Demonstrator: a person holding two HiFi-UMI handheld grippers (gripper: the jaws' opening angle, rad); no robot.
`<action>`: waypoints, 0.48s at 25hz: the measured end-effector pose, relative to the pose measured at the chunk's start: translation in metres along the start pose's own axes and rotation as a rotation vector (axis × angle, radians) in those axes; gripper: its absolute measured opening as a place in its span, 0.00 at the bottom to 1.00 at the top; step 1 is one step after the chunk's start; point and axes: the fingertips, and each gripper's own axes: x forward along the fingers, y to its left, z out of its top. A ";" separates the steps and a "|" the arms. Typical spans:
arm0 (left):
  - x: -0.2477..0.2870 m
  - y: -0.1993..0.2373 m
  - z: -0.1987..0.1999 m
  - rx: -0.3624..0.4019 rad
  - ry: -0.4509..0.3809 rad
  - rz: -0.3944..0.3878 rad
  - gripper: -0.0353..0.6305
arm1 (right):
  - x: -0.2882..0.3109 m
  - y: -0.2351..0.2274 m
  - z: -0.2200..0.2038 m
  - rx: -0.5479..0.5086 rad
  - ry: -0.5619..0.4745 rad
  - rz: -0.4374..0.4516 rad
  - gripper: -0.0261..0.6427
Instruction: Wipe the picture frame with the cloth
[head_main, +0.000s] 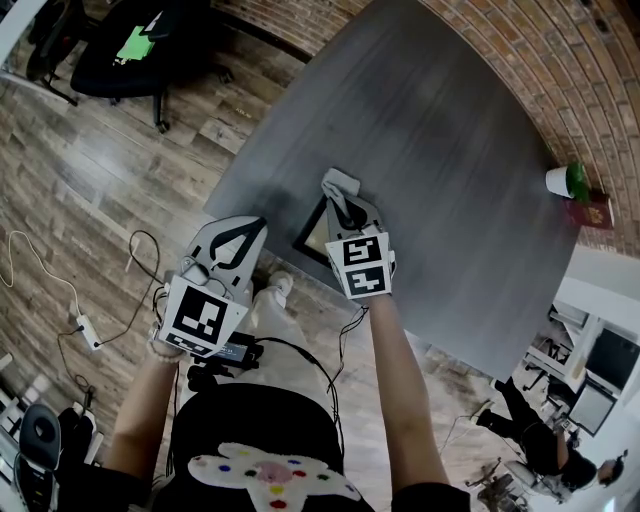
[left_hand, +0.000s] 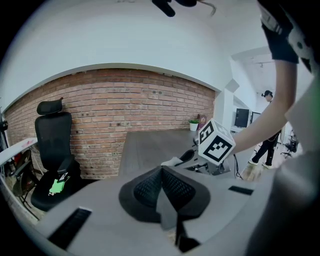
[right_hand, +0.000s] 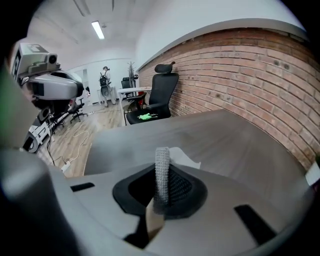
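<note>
A dark picture frame (head_main: 312, 236) lies flat near the front edge of the grey table (head_main: 430, 130), mostly hidden under my right gripper (head_main: 340, 195). That gripper is shut on a pale cloth (head_main: 343, 178), which sticks out past its tips over the frame. In the right gripper view the cloth (right_hand: 185, 159) shows as a white fold just beyond the closed jaws. My left gripper (head_main: 245, 232) hangs off the table's front left edge, shut and empty, apart from the frame. From the left gripper view the cloth (left_hand: 172, 161) lies beside the right gripper's marker cube (left_hand: 216, 143).
A small potted plant (head_main: 568, 182) stands at the table's far right edge by the brick wall. A black office chair (head_main: 130, 45) sits on the wood floor at the far left. Cables and a power strip (head_main: 85, 331) lie on the floor to my left. A person (head_main: 535, 425) stands at lower right.
</note>
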 end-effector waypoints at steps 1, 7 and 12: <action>0.000 -0.001 0.000 0.003 0.000 -0.001 0.07 | 0.000 -0.003 -0.001 0.010 0.000 -0.008 0.08; 0.001 -0.004 0.001 0.012 0.000 -0.008 0.07 | -0.007 -0.014 -0.010 0.077 -0.001 -0.042 0.08; 0.001 -0.007 0.002 0.016 -0.002 -0.015 0.07 | -0.016 -0.020 -0.015 0.130 -0.010 -0.065 0.08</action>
